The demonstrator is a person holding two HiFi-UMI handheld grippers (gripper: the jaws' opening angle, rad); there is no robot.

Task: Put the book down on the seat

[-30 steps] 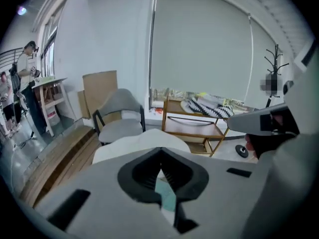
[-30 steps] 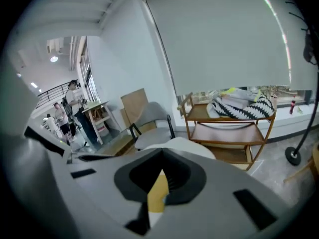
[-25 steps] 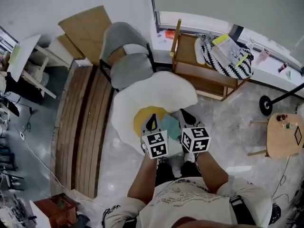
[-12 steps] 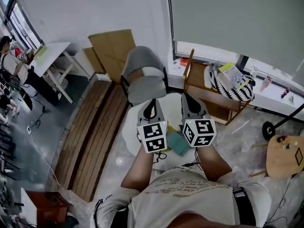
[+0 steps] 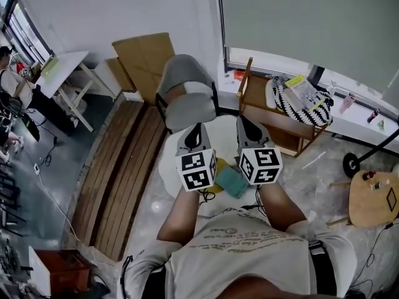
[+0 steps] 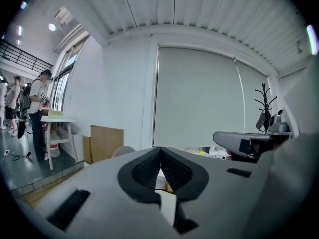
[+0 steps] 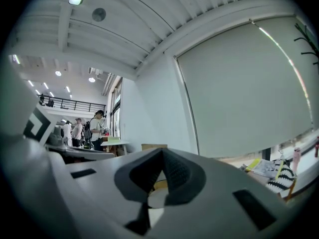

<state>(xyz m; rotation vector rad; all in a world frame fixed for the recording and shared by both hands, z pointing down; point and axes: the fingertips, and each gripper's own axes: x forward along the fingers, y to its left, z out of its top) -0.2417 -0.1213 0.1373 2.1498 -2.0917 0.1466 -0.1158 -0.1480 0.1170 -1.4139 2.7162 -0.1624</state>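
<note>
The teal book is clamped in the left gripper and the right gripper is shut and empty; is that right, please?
Not quite: the left gripper view shows the left gripper shut on nothing. The teal book lies on the white seat in the head view. The right gripper is shut and empty.

A: Check for legible text, labels, brands, numbers.

B: None legible. Marker cubes point(image 5: 197, 170) on left gripper point(image 5: 197, 128) and right gripper point(image 5: 242, 122): black-and-white square patterns only, no characters.

A: Print on shirt point(image 5: 232, 245)?

B: Too small to read. Same for yellow-edged paper point(image 5: 305, 91).
</note>
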